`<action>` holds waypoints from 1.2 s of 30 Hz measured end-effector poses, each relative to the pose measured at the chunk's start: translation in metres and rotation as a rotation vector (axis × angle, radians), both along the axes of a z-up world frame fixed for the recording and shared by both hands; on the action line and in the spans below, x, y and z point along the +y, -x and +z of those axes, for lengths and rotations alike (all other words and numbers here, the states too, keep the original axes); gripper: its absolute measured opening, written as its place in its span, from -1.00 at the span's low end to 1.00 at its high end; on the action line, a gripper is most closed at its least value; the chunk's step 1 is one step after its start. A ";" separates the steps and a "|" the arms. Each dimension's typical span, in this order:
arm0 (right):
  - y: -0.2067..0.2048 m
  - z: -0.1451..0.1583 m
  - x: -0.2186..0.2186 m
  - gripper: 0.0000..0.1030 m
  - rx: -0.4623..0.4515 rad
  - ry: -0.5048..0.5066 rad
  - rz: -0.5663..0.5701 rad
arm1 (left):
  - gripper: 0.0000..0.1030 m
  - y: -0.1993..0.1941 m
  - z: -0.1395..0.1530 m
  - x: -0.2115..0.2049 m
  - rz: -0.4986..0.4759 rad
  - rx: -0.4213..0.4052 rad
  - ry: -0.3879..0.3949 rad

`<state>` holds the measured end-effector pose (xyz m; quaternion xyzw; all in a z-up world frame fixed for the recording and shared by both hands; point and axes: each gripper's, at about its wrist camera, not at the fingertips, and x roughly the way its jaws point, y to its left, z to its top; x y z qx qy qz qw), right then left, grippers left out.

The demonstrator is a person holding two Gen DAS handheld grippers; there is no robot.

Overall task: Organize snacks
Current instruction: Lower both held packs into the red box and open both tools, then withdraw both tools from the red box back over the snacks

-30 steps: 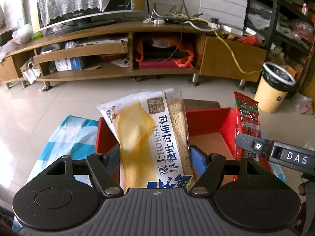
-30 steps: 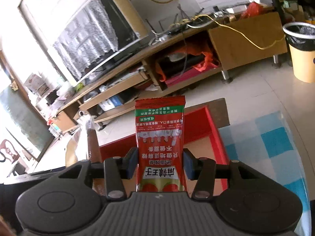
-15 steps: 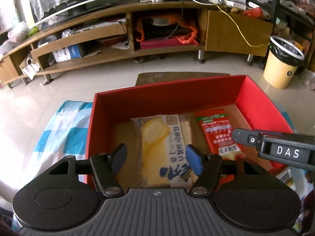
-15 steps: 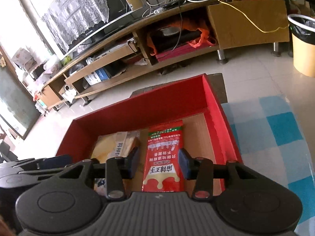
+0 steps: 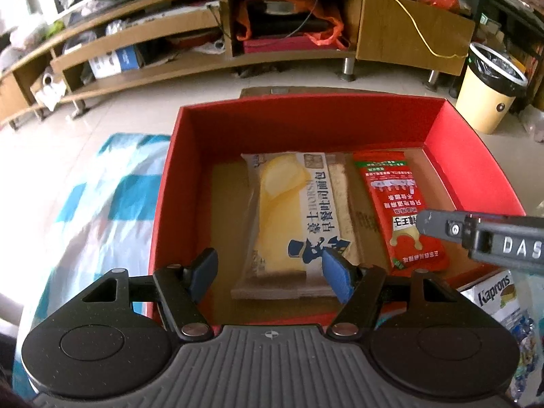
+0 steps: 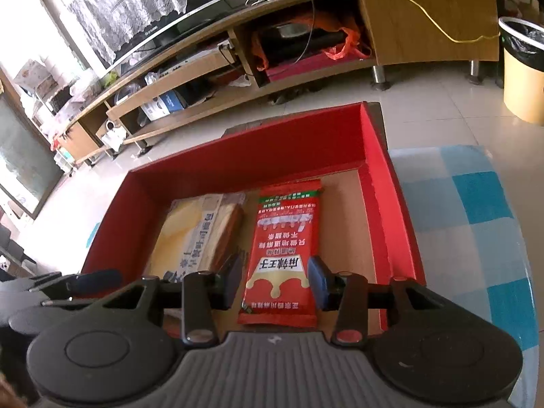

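A red box [image 5: 306, 115] [image 6: 258, 156] stands on a blue-checked tablecloth. A yellow and white bread packet [image 5: 292, 217] [image 6: 197, 234] lies flat on its floor at the left. A red snack packet [image 5: 397, 204] [image 6: 285, 248] lies flat to its right. My left gripper [image 5: 272, 272] is open above the near end of the bread packet, not touching it. My right gripper [image 6: 275, 282] is open astride the near end of the red packet; it also shows in the left wrist view [image 5: 482, 234].
A white Kaprons snack box [image 5: 499, 295] lies on the cloth right of the red box. The tablecloth [image 5: 102, 197] [image 6: 476, 210] extends on both sides. A wooden TV stand [image 5: 238, 34] and a yellow waste bin [image 5: 489, 91] stand beyond on the tiled floor.
Both packets were held upright in shut grippers a second ago. They now lie flat in the box, and both grippers have opened and drawn back a little.
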<state>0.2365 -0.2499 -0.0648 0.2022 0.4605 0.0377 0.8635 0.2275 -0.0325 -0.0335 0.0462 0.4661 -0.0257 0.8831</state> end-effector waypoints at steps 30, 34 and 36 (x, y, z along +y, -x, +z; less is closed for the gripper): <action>0.039 0.036 0.012 -0.10 -0.092 0.043 0.017 | 0.59 0.036 0.023 -0.010 -0.012 -0.078 -0.019; 0.048 0.040 0.014 -0.09 -0.093 0.032 0.021 | 0.62 0.044 0.029 -0.006 0.000 -0.090 -0.012; 0.052 0.041 0.015 -0.09 -0.093 0.030 0.024 | 0.62 0.048 0.030 -0.004 0.005 -0.091 -0.008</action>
